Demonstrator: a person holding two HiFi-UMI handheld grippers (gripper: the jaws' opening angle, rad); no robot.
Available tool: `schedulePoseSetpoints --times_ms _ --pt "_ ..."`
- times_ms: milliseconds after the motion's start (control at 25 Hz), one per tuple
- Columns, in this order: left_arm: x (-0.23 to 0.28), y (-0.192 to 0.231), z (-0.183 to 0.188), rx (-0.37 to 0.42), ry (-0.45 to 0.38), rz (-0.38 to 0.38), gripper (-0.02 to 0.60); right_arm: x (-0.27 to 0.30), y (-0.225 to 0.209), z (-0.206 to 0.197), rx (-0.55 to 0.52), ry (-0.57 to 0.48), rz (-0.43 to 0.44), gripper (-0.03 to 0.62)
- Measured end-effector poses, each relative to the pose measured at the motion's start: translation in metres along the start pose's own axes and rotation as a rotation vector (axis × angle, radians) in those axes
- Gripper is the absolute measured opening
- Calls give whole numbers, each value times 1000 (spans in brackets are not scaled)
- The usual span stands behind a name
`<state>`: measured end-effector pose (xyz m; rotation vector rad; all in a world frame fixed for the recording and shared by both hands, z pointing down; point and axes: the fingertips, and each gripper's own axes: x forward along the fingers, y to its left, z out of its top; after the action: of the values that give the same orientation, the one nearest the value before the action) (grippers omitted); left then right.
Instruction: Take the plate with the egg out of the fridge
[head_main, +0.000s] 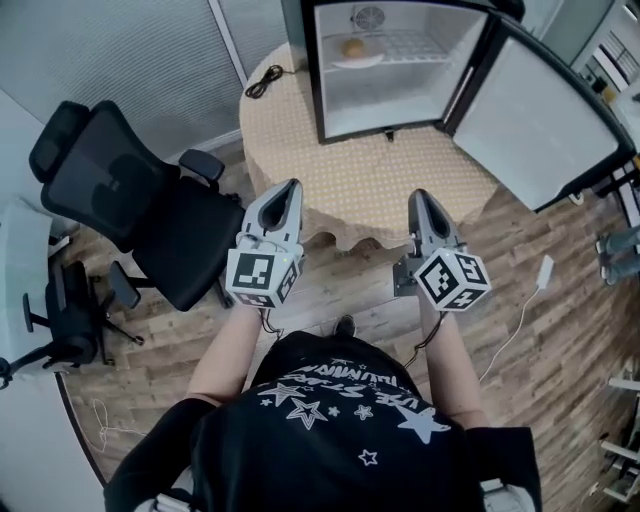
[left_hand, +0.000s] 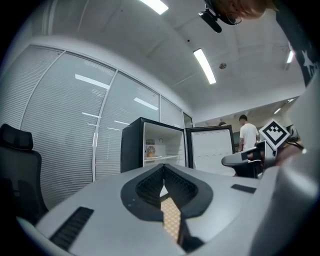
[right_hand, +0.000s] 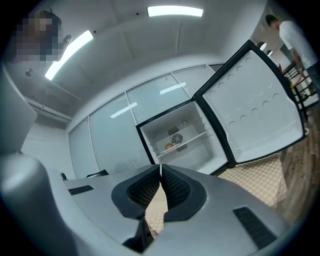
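Observation:
A small fridge (head_main: 312, 70) stands open on a round table (head_main: 370, 175), its door (head_main: 545, 125) swung out to the right. On its upper shelf a brown egg (head_main: 353, 46) lies on a white plate (head_main: 357, 62); the egg (right_hand: 170, 146) also shows in the right gripper view and the plate (left_hand: 151, 156) in the left one. My left gripper (head_main: 292, 186) and right gripper (head_main: 419, 196) hover side by side at the table's near edge, well short of the fridge. Both are shut with nothing between the jaws.
A black office chair (head_main: 140, 205) stands close on the left beside the left gripper. A black cable (head_main: 263, 80) lies coiled on the table left of the fridge. A white adapter and cord (head_main: 543, 272) lie on the wooden floor at right. A person (left_hand: 247, 135) stands far behind.

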<state>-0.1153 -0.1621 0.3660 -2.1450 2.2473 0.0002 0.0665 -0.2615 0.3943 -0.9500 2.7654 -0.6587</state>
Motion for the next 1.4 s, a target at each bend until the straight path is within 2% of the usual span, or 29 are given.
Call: schedulePoseSetpoints --times_ms 280,520,720,760,800,880,960,1160,1240,1400 --pt "31 8 1 19 15 35 8 60 -6 10 40 23 50 29" --pt "62 31 3 24 9 38 8 108 0 14 219 38 98 29" --pt "102 57 6 16 -7 23 8 153 -3 18 266 54 96 36" --pt "111 61 8 16 -14 19 8 163 -4 20 277 54 100 69" --pt "119 65 9 16 -20 15 8 173 -5 23 296 50 105 130" --pt "136 73 10 13 -27 5 8 192 -10 28 373 28 112 182" --pt "149 81 8 7 -25 -3 8 210 -16 33 495 -4 121 210" --pt "172 104 5 18 -22 -5 8 245 -34 42 784 -72 115 215" --pt "179 112 4 16 -21 -8 8 258 -38 46 851 -91 117 213" --pt "192 126 1 4 -16 -16 8 281 -43 50 903 -99 114 213"
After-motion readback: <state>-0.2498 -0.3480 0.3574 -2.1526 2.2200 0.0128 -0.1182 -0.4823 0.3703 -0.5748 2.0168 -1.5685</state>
